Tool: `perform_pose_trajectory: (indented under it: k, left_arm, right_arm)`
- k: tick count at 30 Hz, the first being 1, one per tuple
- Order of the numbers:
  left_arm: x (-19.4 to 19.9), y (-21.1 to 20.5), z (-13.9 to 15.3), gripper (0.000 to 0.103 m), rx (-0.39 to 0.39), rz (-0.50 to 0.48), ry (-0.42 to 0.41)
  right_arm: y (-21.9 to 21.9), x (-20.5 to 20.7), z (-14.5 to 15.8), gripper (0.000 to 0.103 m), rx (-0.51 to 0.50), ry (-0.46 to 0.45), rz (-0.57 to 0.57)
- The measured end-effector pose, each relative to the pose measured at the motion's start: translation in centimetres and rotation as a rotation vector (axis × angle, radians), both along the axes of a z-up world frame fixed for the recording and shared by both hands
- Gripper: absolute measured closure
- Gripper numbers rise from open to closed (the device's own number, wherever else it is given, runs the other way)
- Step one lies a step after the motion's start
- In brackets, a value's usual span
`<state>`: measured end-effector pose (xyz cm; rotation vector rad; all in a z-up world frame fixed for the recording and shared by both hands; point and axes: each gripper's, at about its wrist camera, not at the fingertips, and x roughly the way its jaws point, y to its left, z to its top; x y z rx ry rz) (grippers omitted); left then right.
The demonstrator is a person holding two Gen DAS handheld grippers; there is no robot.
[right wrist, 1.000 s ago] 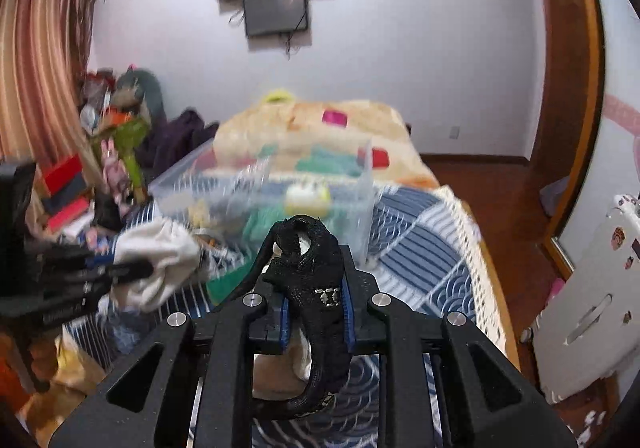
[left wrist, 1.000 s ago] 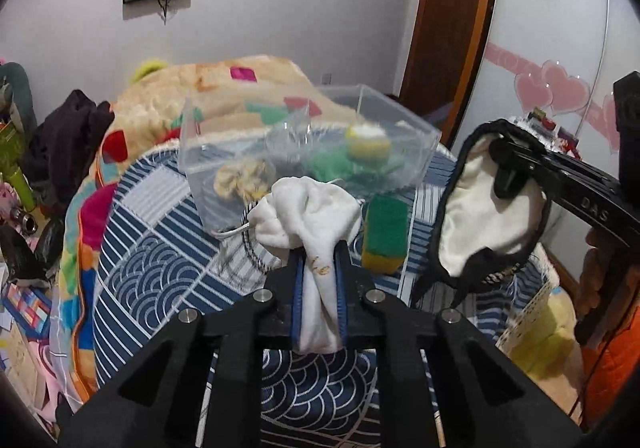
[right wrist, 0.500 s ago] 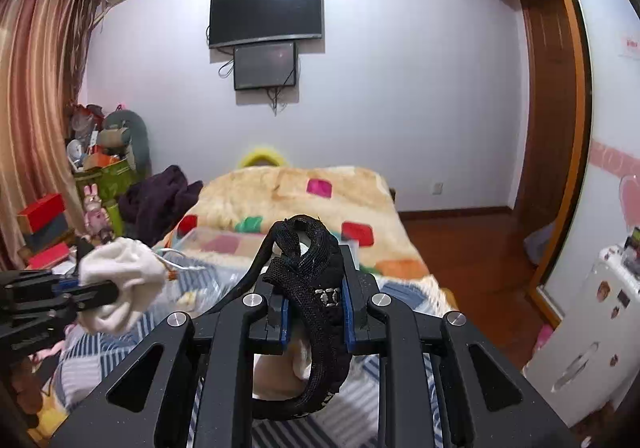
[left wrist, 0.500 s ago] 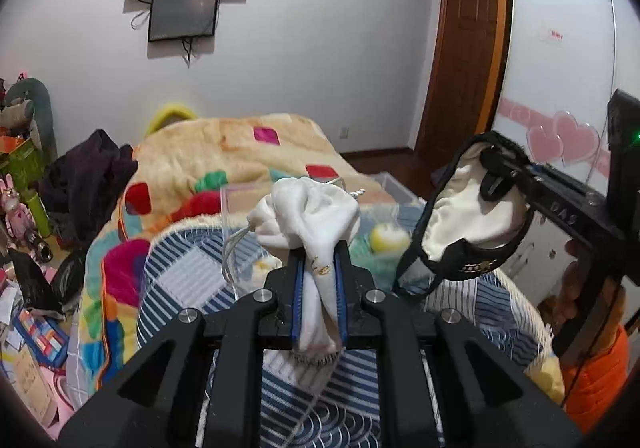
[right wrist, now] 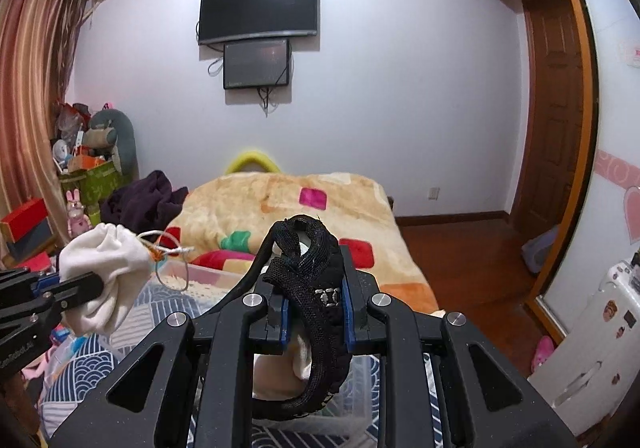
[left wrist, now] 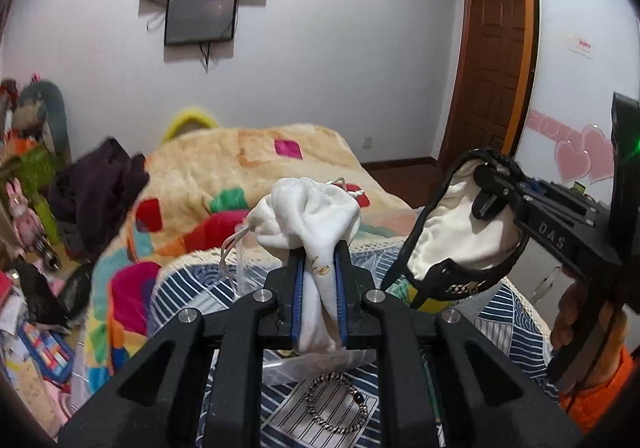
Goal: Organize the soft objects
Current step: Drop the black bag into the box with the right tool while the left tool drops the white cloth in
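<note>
Left wrist view: left claw [left wrist: 318, 280] clenched on a white drawstring pouch [left wrist: 310, 214], whose bunched top bulges above the blue pads while its tail hangs down between them.
Pouch cords: pale strings [left wrist: 234, 248] trail off the left side of the pouch, loose in the air.
Below the left claw: a beaded bracelet [left wrist: 336, 404] lies on the blue patterned bedspread [left wrist: 500, 320].
Right of the pouch: right claw [left wrist: 486, 192] grasping a black-edged, white-lined fabric piece [left wrist: 460, 240], held off the bed, near the pouch but apart from it.
Right wrist view: the same black mesh fabric runs between the right claw's pads, its tail curling under them; a clear plastic bin [right wrist: 208, 274] shows on the bed between the two claws.
Step in hand: my judgement is a carry, both soft items gripped and lifted clear of the bedspread.
Next move: likely bringing each piece over its destination, perhaps the bin, lowering, then releasing; the loose cords could snag on the rim.
</note>
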<state>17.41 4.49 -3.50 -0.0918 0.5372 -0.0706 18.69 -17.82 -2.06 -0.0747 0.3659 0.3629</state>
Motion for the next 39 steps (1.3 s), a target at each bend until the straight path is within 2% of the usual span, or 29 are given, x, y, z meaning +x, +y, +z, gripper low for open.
perform_pose_trajectory:
  k: [6, 16, 22, 27, 30, 35, 39]
  left_arm:
    - [2.3, 0.3, -2.0, 0.09, 0.017, 0.028, 0.054]
    - [5.3, -1.1, -5.9, 0.09, 0.061, 0.01, 0.154]
    - [5.8, -1.3, -6.4, 0.09, 0.059, 0.01, 0.168]
    - [5.9, -0.8, -6.5, 0.084, 0.039, 0.014, 0.189]
    - [5.7, -0.6, -6.5, 0.08, 0.033, 0.012, 0.189]
    - [5.0, -0.7, -6.2, 0.076, 0.045, -0.003, 0.183]
    - [3.7, -1.1, -5.2, 0.065, 0.064, -0.015, 0.147]
  right_arm:
    - [0.5, 1.9, -1.1, 0.085, -0.011, 0.071, 0.016]
    - [1.7, 3.7, -2.5, 0.085, -0.038, 0.183, 0.062]
    - [2.5, 4.1, -3.3, 0.085, -0.113, 0.202, 0.065]
    - [2.7, 4.9, -4.2, 0.082, -0.147, 0.264, 0.089]
    - [2.7, 4.8, -4.5, 0.078, -0.185, 0.277, 0.093]
    - [2.3, 4.0, -4.1, 0.048, -0.203, 0.249, 0.085]
    - [2.1, 3.3, -3.4, 0.043, -0.204, 0.217, 0.079]
